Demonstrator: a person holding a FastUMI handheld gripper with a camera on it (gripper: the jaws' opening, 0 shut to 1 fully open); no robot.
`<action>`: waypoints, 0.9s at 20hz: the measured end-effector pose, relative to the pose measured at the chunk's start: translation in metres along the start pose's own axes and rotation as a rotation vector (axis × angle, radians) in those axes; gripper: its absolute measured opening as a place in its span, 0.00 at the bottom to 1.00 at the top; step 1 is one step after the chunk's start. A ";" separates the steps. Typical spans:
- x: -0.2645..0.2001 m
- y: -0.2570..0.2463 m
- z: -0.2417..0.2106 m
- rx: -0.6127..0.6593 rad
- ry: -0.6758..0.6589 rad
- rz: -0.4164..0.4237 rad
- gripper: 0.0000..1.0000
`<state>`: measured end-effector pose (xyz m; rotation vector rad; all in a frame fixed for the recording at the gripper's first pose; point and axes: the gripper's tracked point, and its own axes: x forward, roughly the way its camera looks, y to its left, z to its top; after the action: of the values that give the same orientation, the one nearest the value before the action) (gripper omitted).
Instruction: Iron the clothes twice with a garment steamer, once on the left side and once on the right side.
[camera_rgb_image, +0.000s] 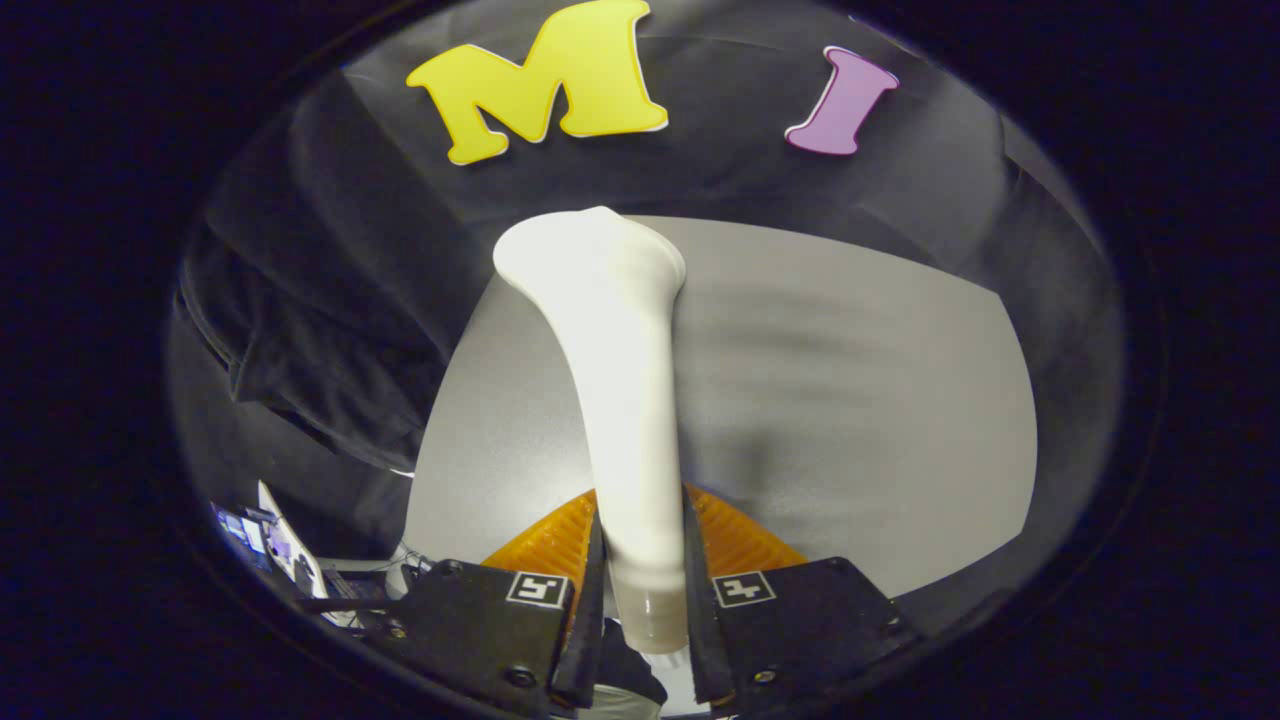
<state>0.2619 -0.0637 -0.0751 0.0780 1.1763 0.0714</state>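
With gripper fingers clamped on the steamer handle, loosened pressure could let it pivot off the dark garment beyond.

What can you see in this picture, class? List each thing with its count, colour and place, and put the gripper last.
Garment steamer: one, white, held between the fingers, head pointing away beyond them.
Table: one, grey, under and beyond the steamer.
Dark garment: one, black, hanging left of the steamer, beside the table.
Clutter: a few small items, mixed colours, below the garment; too small to name.
Gripper: one, both fingers pressed on the steamer's handle.
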 end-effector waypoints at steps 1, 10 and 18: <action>0.001 0.002 0.002 0.009 -0.014 0.018 0.38; -0.005 0.005 -0.012 0.137 -0.168 0.056 0.29; -0.046 0.021 -0.031 0.165 -0.312 0.022 0.29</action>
<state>0.2150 -0.0464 -0.0425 0.2392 0.8676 -0.0185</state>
